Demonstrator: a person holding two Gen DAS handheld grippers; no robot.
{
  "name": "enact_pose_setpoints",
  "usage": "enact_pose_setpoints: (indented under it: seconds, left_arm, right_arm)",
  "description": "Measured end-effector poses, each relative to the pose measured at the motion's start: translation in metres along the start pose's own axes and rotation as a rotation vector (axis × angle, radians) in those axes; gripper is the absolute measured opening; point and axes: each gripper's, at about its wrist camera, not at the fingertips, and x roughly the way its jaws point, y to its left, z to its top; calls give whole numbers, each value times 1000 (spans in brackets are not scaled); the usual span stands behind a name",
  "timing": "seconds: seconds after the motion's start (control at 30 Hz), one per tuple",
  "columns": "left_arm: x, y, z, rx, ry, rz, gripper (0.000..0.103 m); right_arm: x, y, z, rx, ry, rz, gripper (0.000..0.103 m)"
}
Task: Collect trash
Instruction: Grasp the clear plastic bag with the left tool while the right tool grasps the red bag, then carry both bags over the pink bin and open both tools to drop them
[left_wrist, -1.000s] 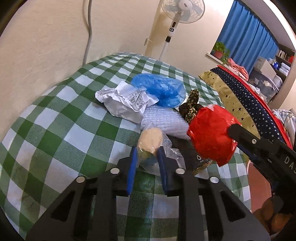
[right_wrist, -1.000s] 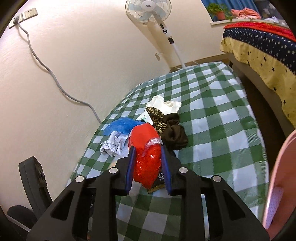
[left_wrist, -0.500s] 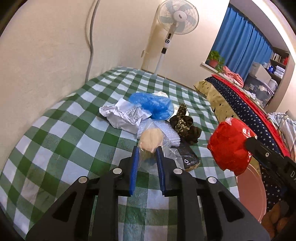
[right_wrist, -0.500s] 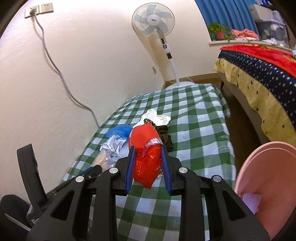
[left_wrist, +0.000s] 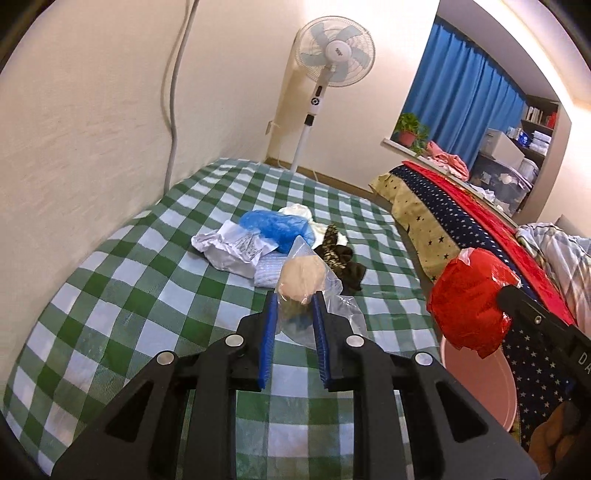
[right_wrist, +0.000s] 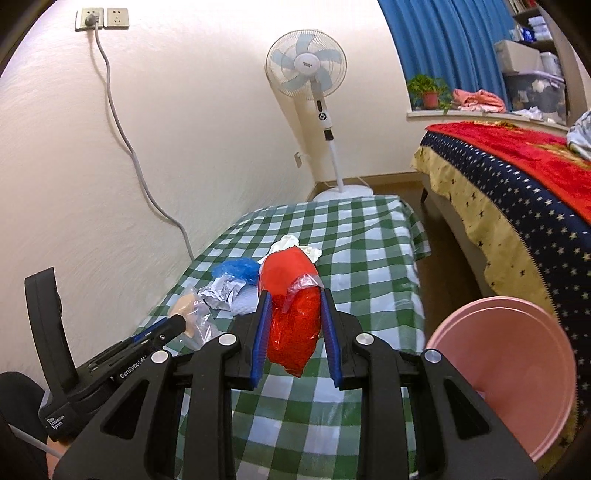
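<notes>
My left gripper (left_wrist: 294, 301) is shut on a clear plastic bag holding a tan lump (left_wrist: 302, 279) and holds it above the checked table (left_wrist: 129, 295). It also shows in the right wrist view (right_wrist: 190, 314). My right gripper (right_wrist: 295, 299) is shut on a red plastic bag (right_wrist: 293, 295), lifted off the table; the bag also shows in the left wrist view (left_wrist: 469, 306). A pink bin (right_wrist: 513, 369) stands on the floor right of the table. On the table lie a blue bag (left_wrist: 275, 225), crumpled white paper (left_wrist: 232, 249), bubble wrap (left_wrist: 267, 271) and dark cloth (left_wrist: 341, 260).
A standing fan (right_wrist: 314, 85) is beyond the table's far end. A bed with a starry cover (right_wrist: 517, 184) runs along the right. A cable (right_wrist: 125, 136) hangs down the wall at left. White tissue (right_wrist: 291, 243) lies farther back on the table.
Both grippers have lifted and drawn back from the pile with their bags. The red bag has moved right, and the pink bin has come into view below it.
</notes>
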Motion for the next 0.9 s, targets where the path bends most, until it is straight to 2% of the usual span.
enact_pose_setpoints:
  seconds: [0.53, 0.9]
  left_arm:
    - [-32, -25, -6, 56, -32, -36, 19]
    - [-34, -43, -10, 80, -35, -69, 19]
  right_arm:
    - [-56, -7, 0, -17, -57, -62, 27]
    - [-79, -28, 4, 11, -99, -136, 26]
